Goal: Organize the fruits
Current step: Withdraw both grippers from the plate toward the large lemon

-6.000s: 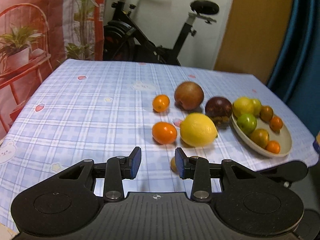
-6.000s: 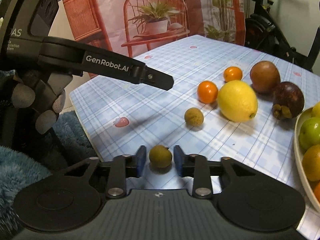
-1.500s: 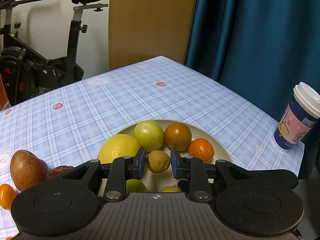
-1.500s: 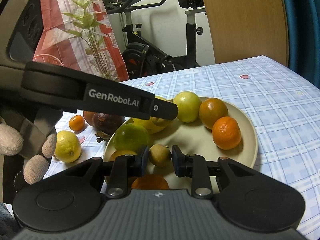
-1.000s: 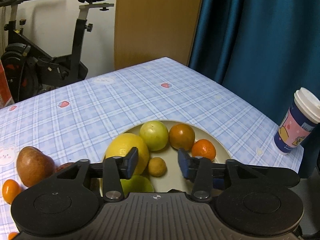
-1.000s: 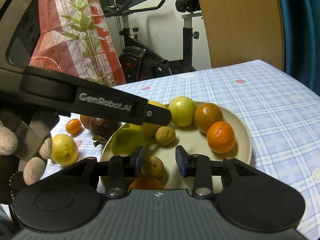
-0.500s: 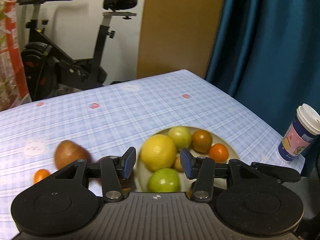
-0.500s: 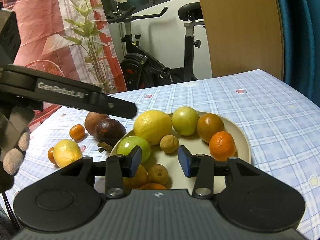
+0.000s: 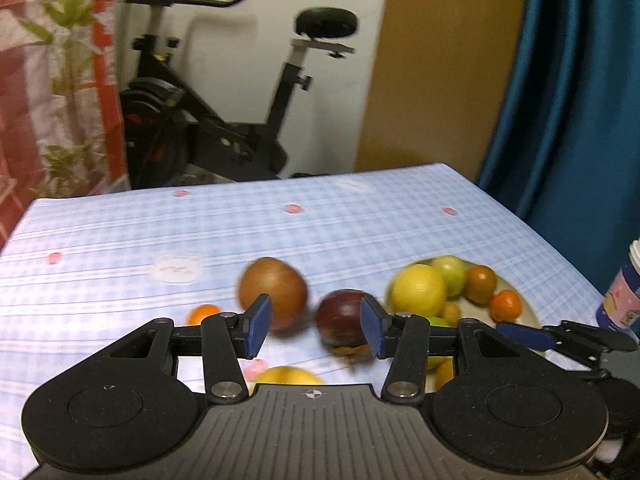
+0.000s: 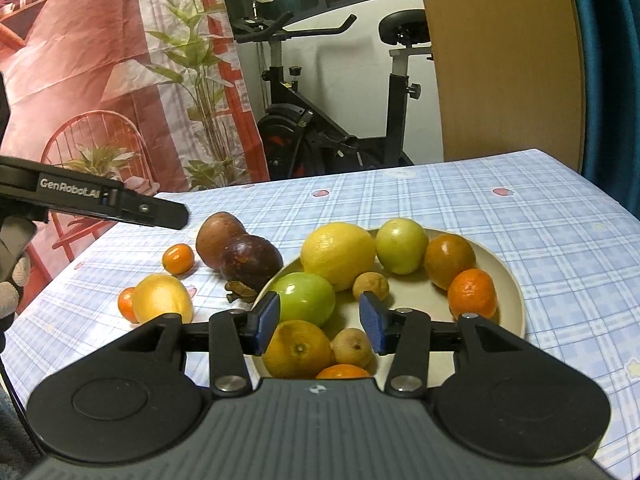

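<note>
While nothing is gripped by either tool, most of the fruit is seen gathered on the beige plate [image 10: 508, 280]: a large lemon [image 10: 338, 254], a pale green fruit [image 10: 402, 250], a brownish orange [image 10: 450, 258], a mandarin [image 10: 472, 294], a green apple [image 10: 306, 298], two small tan longans [image 10: 371, 286] [image 10: 352, 346] and further oranges at the near rim. Four pieces are left on the checked tablecloth [image 10: 540, 208] just left of the plate: a dark purple mangosteen [image 10: 252, 260] touching a brown fruit [image 10: 218, 238], a kumquat [image 10: 178, 258] and a second lemon [image 10: 162, 298], with a small orange fruit half hidden behind it. Over the plate's near edge the right gripper [image 10: 320, 322] is held, its jaws having just been opening, parted and empty. Above the loose fruit the left gripper [image 9: 312, 330] is held with jaws moderately parted and empty; that view is blurred. A lidded paper cup [image 9: 622, 296] stands beyond the plate.
</note>
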### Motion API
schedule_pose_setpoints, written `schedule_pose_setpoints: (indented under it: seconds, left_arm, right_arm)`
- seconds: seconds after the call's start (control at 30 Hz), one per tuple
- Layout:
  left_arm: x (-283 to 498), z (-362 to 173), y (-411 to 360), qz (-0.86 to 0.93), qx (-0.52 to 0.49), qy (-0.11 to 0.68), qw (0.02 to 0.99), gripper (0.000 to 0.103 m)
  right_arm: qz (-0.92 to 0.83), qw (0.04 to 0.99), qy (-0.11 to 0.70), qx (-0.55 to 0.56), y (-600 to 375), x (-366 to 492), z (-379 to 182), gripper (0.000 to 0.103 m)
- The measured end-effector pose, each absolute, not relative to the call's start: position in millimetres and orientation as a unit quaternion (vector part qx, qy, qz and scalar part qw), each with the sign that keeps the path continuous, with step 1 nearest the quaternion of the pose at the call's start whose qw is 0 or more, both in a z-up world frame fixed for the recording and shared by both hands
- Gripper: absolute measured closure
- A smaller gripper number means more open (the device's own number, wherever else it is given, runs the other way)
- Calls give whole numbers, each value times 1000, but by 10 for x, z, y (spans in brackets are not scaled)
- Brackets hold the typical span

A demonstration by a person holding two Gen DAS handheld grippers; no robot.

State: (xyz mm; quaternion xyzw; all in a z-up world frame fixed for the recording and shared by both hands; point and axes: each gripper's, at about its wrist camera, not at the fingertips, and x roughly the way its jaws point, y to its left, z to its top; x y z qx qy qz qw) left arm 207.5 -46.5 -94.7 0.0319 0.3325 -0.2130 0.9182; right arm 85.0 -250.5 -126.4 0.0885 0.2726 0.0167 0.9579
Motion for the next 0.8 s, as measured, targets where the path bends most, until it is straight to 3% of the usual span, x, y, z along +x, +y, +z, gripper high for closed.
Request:
schedule_pose_setpoints:
  seconds: [0.37,0.6,0.8]
  left_arm:
    - [1919,-799,20,-154,-4,296,943,52]
    - [1859,-785,170,-137,-22,295,945,52]
    - [1804,-748,235,-117,-21,282,952,52]
  right_arm:
    - [16,957,272,101,-2422,884,-1128,49]
    - [23,959,271,83,-2307,919,-1031,38]
    - [28,959,274,66,-2228,986,-982,35]
